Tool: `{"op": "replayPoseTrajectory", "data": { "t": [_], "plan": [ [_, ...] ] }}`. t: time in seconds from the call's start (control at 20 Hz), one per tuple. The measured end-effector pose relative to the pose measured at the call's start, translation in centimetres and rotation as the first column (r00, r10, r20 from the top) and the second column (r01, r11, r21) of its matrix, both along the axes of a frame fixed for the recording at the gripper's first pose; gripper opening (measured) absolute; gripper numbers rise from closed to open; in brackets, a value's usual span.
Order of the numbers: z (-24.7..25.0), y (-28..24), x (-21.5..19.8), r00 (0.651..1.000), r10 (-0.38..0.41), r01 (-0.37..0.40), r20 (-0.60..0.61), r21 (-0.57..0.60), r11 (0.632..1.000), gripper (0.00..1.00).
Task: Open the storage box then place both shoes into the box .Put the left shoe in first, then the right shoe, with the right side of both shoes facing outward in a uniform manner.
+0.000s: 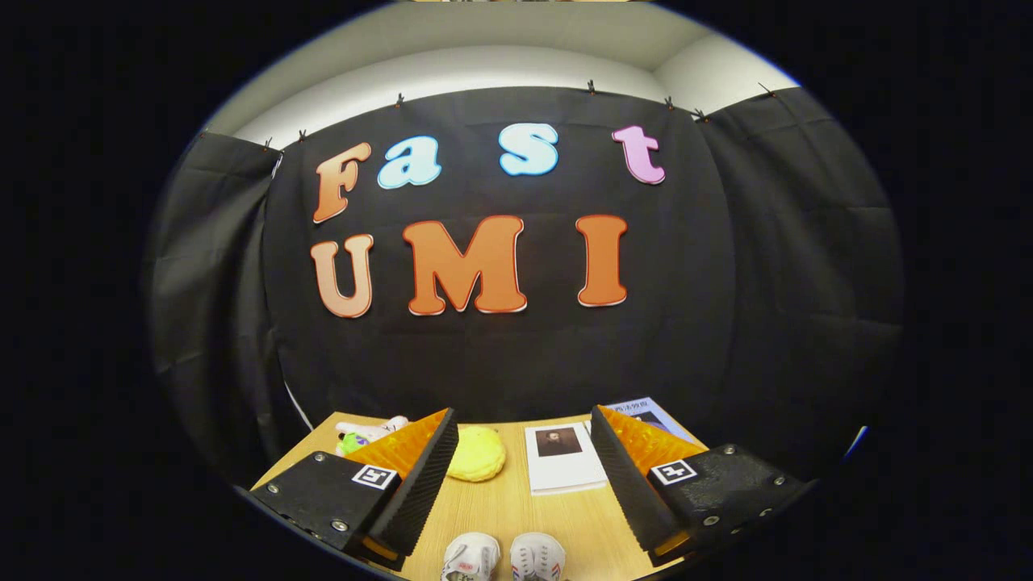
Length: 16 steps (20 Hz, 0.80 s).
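Clearly, the gripper (516,476) is held with its two fingers spread wide apart, and nothing is pinched or touched by them. A square marker is seen on the body behind each finger. Between the fingers, and low down, close to the camera, a pair of small white shoes (503,557) is placed side by side on the wooden table (500,504); the two shoes are just beside each other, with their toes pointed away from the camera, and only their front parts can be seen. Some red and blue marks are noticed on the right one. Further ahead, between the fingertips, a soft yellow round object (476,453) is laid on the table, near the tip of the left finger. To its right, a white booklet (563,457) with a dark portrait on the cover is laid flat, close to the inner side of the right finger. Behind the right finger, a second book with a bluish cover (646,413) is partly hidden. Beyond the left finger, a small plush toy (367,433) in white, pink and green is laid at the far corner of the table. The table is closed in by the black cloth wall (500,355), and a pale ceiling (516,48) is seen above it.
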<state>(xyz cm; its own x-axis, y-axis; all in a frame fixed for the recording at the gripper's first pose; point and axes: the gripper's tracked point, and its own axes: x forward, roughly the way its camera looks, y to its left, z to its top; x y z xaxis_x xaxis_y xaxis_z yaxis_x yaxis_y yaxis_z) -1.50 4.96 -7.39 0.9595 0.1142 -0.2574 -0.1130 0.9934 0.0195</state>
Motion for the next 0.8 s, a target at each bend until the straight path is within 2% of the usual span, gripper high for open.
{"op": "replayPoseTrajectory", "data": {
  "t": [0.15, 0.3, 0.45, 0.6, 0.65, 0.8],
  "plan": [
    [-4.1, 1.5, -1.9, 0.992, 0.050, -0.050, -0.118, -0.002, 0.999, 0.98],
    [-9.2, 1.7, -4.2, 0.965, 0.072, -0.086, -0.251, -0.043, 0.995, 0.98],
    [-14.1, 3.1, -6.9, 0.920, 0.119, -0.155, -0.373, -0.068, 0.986, 0.95],
    [-18.7, 3.1, -8.9, 0.872, 0.131, -0.206, -0.471, -0.111, 0.972, 0.95],
    [-20.2, 3.3, -9.8, 0.841, 0.137, -0.219, -0.523, -0.099, 0.971, 0.90],
    [-23.3, 3.9, -11.5, 0.801, 0.154, -0.249, -0.579, -0.088, 0.965, 0.82]
  ]
}}
